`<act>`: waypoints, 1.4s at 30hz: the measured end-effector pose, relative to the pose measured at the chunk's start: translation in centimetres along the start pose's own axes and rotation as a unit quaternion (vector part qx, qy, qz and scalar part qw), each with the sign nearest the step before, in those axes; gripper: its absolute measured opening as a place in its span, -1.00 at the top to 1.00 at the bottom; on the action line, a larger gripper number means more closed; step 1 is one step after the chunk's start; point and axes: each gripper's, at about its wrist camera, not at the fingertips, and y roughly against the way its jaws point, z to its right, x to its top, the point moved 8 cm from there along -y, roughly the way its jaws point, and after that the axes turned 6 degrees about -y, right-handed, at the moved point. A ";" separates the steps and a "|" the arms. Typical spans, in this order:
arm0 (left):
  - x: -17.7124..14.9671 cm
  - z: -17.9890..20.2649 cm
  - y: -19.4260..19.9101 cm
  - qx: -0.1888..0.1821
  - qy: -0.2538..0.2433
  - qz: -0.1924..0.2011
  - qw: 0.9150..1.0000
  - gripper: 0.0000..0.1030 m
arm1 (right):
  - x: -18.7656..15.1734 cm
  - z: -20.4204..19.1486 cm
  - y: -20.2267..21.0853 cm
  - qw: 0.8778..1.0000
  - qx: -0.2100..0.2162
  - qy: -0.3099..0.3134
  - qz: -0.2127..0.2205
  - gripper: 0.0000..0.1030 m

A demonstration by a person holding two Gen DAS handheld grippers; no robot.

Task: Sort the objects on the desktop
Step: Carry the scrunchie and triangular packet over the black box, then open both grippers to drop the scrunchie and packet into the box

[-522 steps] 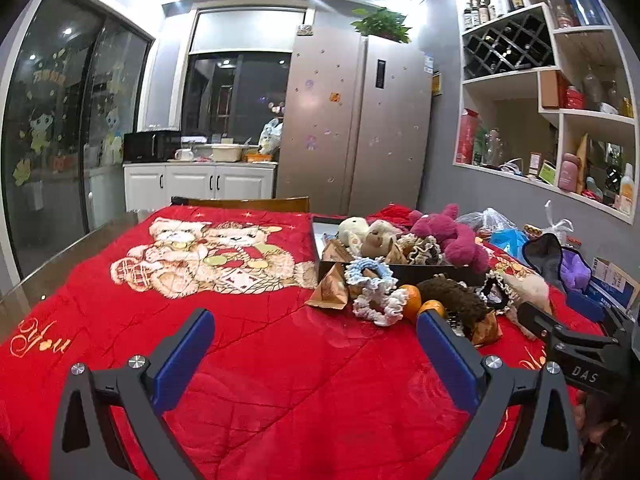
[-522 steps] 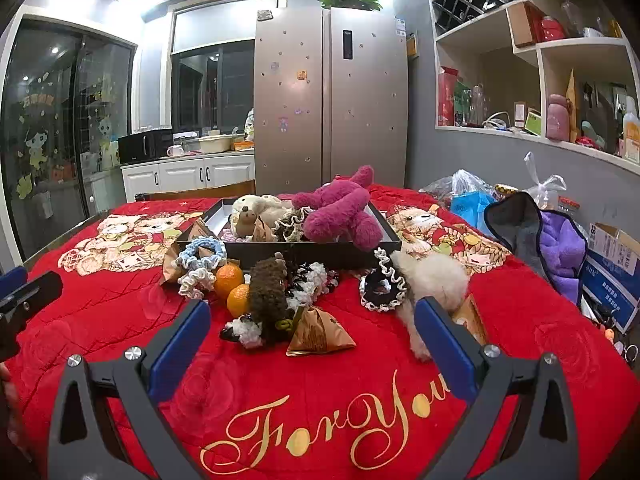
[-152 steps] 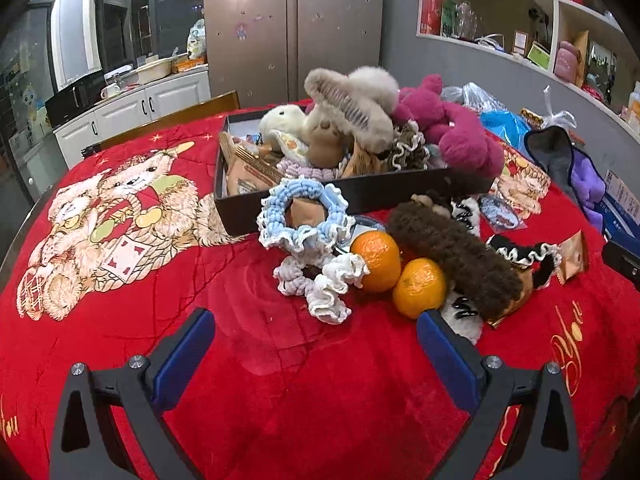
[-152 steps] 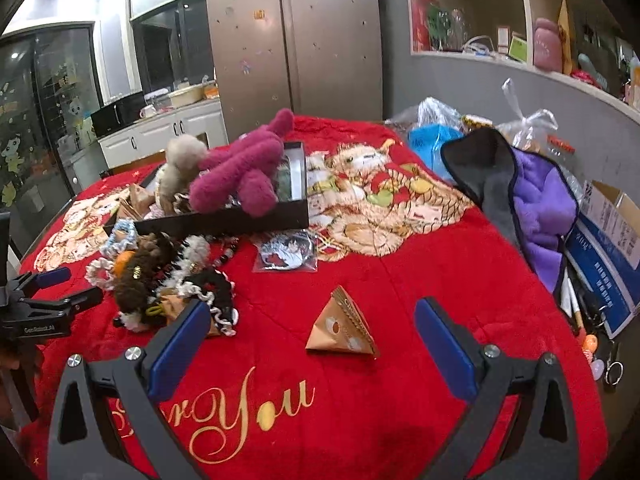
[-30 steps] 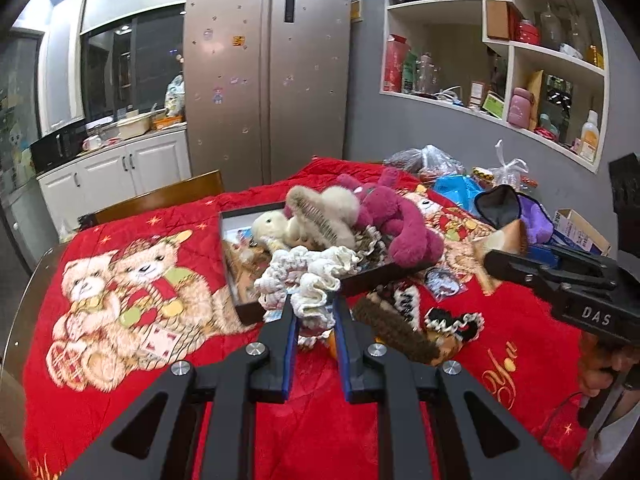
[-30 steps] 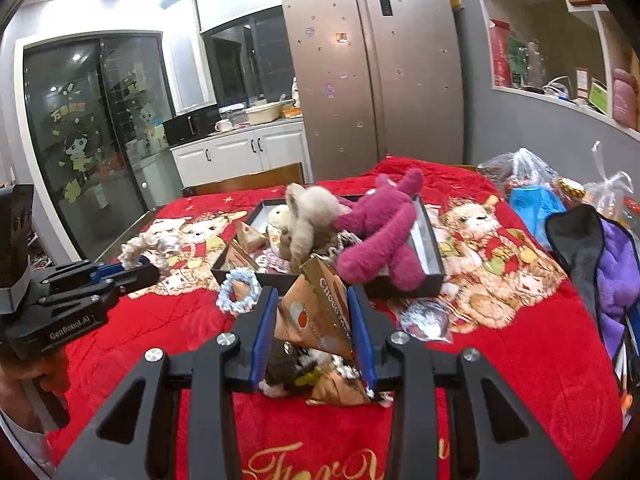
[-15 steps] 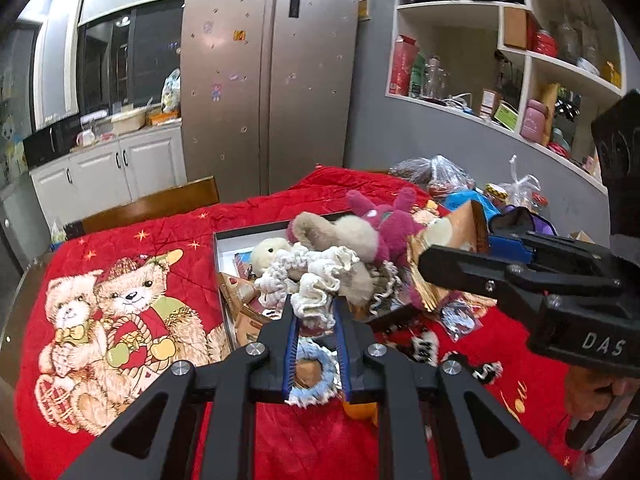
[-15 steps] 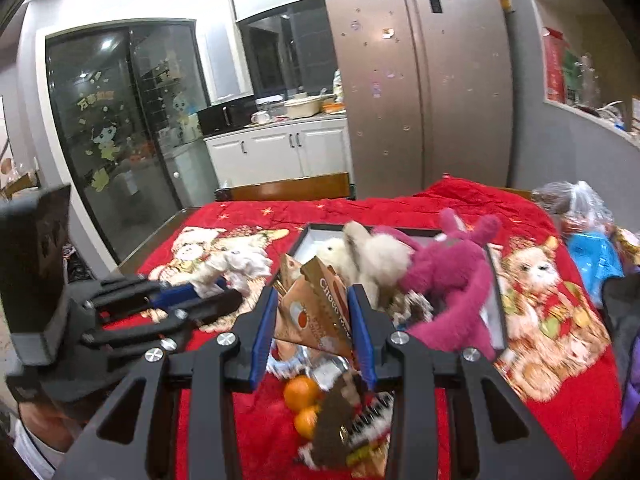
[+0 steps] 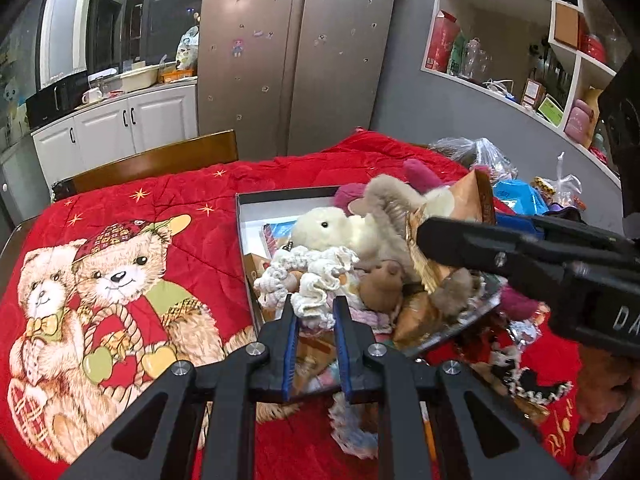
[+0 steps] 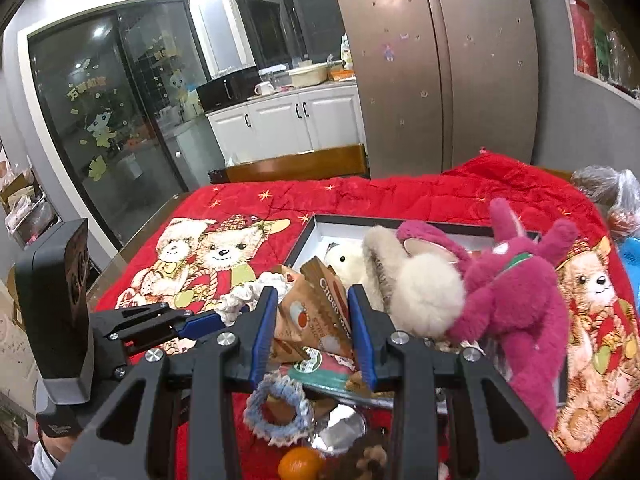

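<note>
Nearest the right wrist camera, the right claw (image 10: 313, 322) is clamped on a brown triangular snack packet (image 10: 316, 312), its blue pads pressing the packet's two sides so the soft wrapper stands upright between them rather than sagging. The left claw (image 9: 314, 322) is clenched on a cream ruffled scrunchie (image 9: 310, 276), pinching only its lower edge, so most of the fabric bunches up above the fingertips. Both claws tilt downward over the near edge of the black tray (image 9: 240, 236), which suggests each item is being carried there to be dropped in with the rest. Below them, on the red blanket (image 9: 168, 200) that covers the tabletop, unsorted things lie in front of the tray: a blue scrunchie (image 10: 276, 408) and an orange (image 10: 298, 462), probably the next to be gathered. Inside the tray the sorted pile is already high: a white plush (image 9: 324, 228), a beige fluffy hair claw clip (image 10: 404, 280) and a magenta plush (image 10: 516, 288) that sprawls over the right rim, so free room is mostly at the near left corner. Beyond the tray stand a wooden chair back (image 10: 292, 168) and the fridge (image 10: 436, 60).
</note>
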 end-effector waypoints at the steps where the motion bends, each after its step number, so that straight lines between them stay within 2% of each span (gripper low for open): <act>1: 0.0 -0.1 -0.4 -0.002 -0.001 -0.001 1.000 0.67 | -0.1 0.1 -0.4 1.000 0.001 0.000 -0.001 0.29; 11: -0.2 -0.2 -3.0 -0.003 -0.011 -0.015 1.000 0.67 | -1.4 1.3 -5.0 0.999 -0.005 0.001 -0.041 0.29; 23: -0.3 0.0 -3.3 -0.014 -0.008 -0.013 1.000 0.61 | -1.8 1.1 -5.0 0.999 -0.004 -0.007 -0.049 0.28; 25: -0.3 0.2 -3.3 -0.019 -0.009 -0.014 1.000 0.15 | -1.8 0.8 -4.8 0.999 -0.004 0.001 -0.047 0.24; 27: -0.2 0.4 -3.1 -0.015 -0.016 -0.011 1.000 -0.07 | -1.7 0.7 -4.6 0.999 -0.013 0.008 -0.040 0.24; 30: -0.2 0.4 -3.1 -0.003 -0.023 -0.016 1.000 -0.14 | -1.4 0.6 -4.1 0.999 -0.007 0.005 -0.036 0.24; 32: -0.2 0.2 -3.0 0.004 -0.021 -0.015 1.000 -0.39 | -1.3 0.7 -4.0 0.999 -0.013 0.005 -0.033 0.22; 34: -0.3 0.0 -3.0 0.001 -0.016 -0.016 1.000 -0.72 | -1.3 0.5 -4.0 0.999 -0.008 0.003 -0.031 0.03; 38: -0.4 -0.5 -3.1 0.011 -0.014 -0.021 1.000 -0.96 | -1.1 0.5 -3.7 1.000 -0.005 0.004 -0.026 -0.22; 39: -0.4 -0.6 -3.1 0.013 -0.015 -0.021 1.000 -1.00 | -1.1 0.5 -3.6 1.000 -0.005 0.004 -0.026 -0.34; 42: -0.3 -0.8 -2.9 0.018 -0.013 -0.018 1.000 -1.00 | -1.1 0.5 -3.7 1.000 0.004 -0.003 -0.029 -0.50</act>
